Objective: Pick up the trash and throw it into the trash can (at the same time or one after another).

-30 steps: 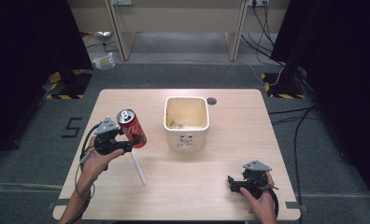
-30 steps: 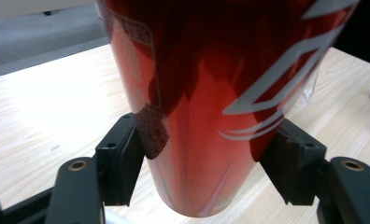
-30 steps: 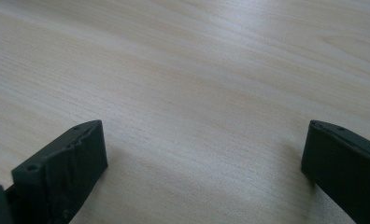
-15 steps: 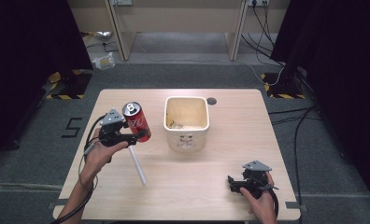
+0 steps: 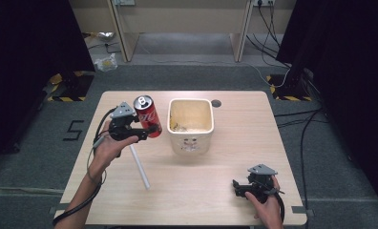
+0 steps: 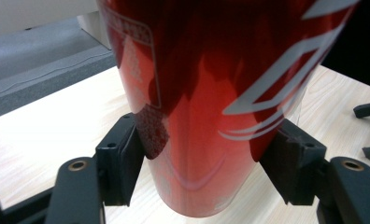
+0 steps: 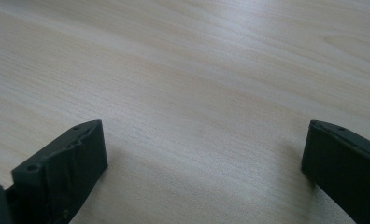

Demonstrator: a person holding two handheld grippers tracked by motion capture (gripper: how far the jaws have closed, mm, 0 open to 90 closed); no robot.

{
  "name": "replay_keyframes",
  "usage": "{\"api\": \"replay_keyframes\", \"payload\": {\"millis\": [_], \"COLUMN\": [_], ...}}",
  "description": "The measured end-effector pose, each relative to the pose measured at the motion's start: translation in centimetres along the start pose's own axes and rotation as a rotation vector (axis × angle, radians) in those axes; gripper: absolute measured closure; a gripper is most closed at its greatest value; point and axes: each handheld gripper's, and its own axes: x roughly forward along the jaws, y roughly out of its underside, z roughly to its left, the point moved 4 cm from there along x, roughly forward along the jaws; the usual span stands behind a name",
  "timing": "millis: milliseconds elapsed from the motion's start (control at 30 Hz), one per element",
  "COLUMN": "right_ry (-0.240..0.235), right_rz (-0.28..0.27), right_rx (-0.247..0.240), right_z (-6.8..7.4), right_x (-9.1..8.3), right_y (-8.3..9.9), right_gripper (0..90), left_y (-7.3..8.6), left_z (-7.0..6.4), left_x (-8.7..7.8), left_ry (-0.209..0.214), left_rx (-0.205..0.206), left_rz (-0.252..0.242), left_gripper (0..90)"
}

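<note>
The left gripper is clamping the red can low on its body, both jaws pressing its sides in the left gripper view, can. The can is being carried clear of the table, tilted with its top leaning back and left, just left of the bin.

Change noted: over the last second the can has been rising and travelling forward and toward the bin; a second ago it was sitting lower and nearer the person, with a wider gap to the bin's left wall. That gap is now closing. The white tube is lying on the table below the left hand, in the same place as before.

The right gripper is resting near the front right corner, jaws standing wide apart over bare tabletop, holding nothing, and has not moved.

Judgement: the work in hand appears to be dropping the can into the bin. The lift is done; the can is not yet over the opening. Remaining: carry it right over the rim, then release. The tilt and low grip are making a slip possible.
</note>
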Motion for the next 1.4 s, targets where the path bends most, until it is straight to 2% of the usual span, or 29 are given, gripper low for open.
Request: {"api": "replay_keyframes", "payload": {"millis": [667, 900, 1400], "right_ry": [-0.001, -0.001, -0.004], "right_rz": [-0.001, -0.003, -0.002], "right_rx": [-0.006, -0.007, -0.005], "right_z": [0.0, 0.0, 0.0], "right_x": [0.0, 0.0, 0.0], "right_y": [0.0, 0.0, 0.0], "right_gripper": [0.5, 0.5, 0.5], "left_y": [-2.6, -3.3, -4.6], "left_z": [-0.9, -1.3, -1.9], "left_x": [1.3, 2.1, 4.5], "left_ry": [0.019, 0.026, 0.038], "left_rx": [0.013, 0.022, 0.014], "left_rz": [-0.014, -0.013, -0.014], "left_gripper": [33.9, 33.9, 33.9]}}
